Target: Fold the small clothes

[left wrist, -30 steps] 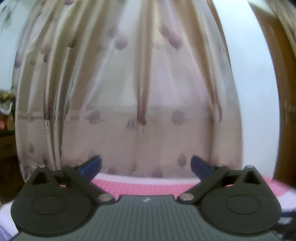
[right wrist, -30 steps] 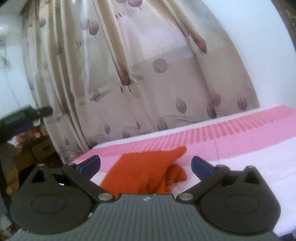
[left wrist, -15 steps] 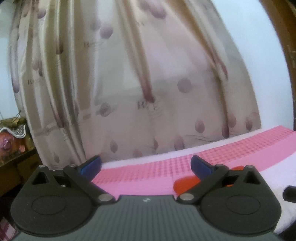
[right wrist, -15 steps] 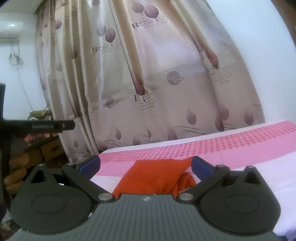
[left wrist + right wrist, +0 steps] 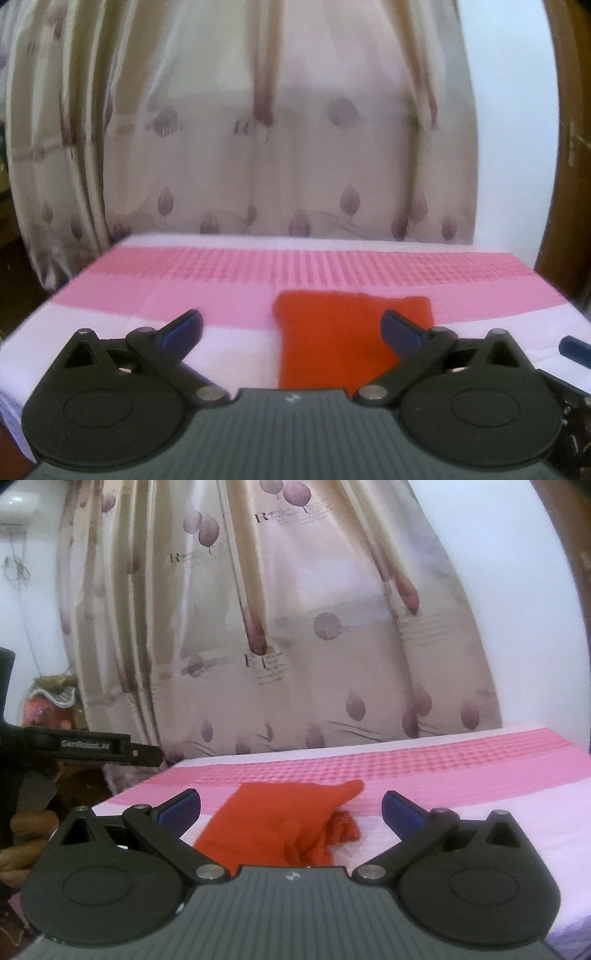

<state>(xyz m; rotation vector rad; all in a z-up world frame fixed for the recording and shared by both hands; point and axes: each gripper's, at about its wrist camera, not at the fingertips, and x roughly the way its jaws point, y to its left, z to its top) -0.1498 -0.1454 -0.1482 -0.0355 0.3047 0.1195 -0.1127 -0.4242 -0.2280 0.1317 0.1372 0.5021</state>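
— Both grippers, how did they stand?

— Left gripper (image 5: 291,326) was spread wide with nothing between its blue fingertips, and the right gripper (image 5: 291,806) was spread just as wide and empty, both hovering above the near side of the bed (image 5: 110,354).

— And the garment?

— A small red garment (image 5: 280,823) lay on the bedcover where the pink band meets the pale one. It was soft cloth, flat and almost rectangular from the left wrist view (image 5: 332,339); from the right wrist view it showed a pointed corner at the far end and a crumpled, wrinkled bunch on its right side. Its near edge was cut off by the gripper bodies.

— Anything legible?

— "GenRobot.AI" in white on the black bar of the left tool (image 5: 88,744), seen from the right wrist. The beige curtain (image 5: 295,627) carried leaf prints, a large "R", "FL" and "love"; the smaller lettering was too fine to read. Fingers (image 5: 22,827) at the left edge were dim and partly hidden.
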